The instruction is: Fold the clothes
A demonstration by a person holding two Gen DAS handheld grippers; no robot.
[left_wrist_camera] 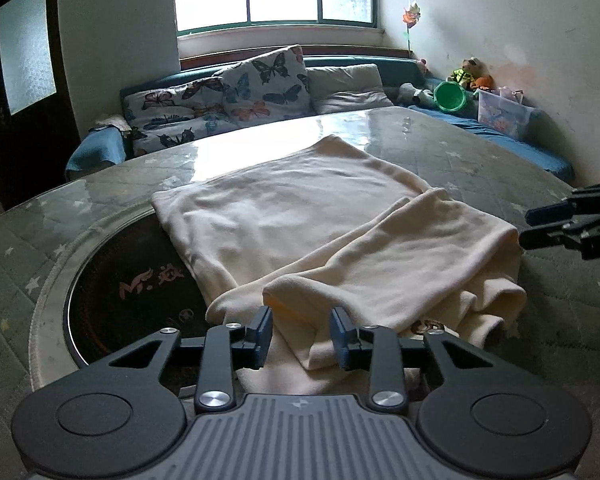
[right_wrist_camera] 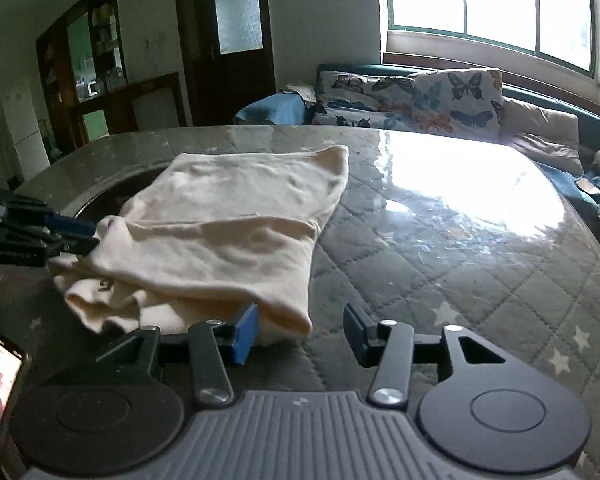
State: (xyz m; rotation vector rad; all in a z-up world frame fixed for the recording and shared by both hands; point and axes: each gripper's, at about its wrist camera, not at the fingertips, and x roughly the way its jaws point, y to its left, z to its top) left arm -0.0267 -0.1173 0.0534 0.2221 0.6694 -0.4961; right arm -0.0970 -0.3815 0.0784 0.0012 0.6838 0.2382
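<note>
The left gripper (left_wrist_camera: 301, 338) has its jaws apart, with a folded edge of the cream garment (left_wrist_camera: 300, 216) lying between them; whether the pads press it cannot be told. The right gripper (right_wrist_camera: 300, 334) stands open, the garment's near corner just inside its left finger, the right finger over bare bench (right_wrist_camera: 460, 240). Ahead of both, the garment lies partly folded on the quilted, star-printed bench cover. Left of the left gripper, a dark round inset (left_wrist_camera: 132, 280) bears pinkish writing, too unclear to read. A phone (right_wrist_camera: 0, 400) lies near the right gripper's left.
</note>
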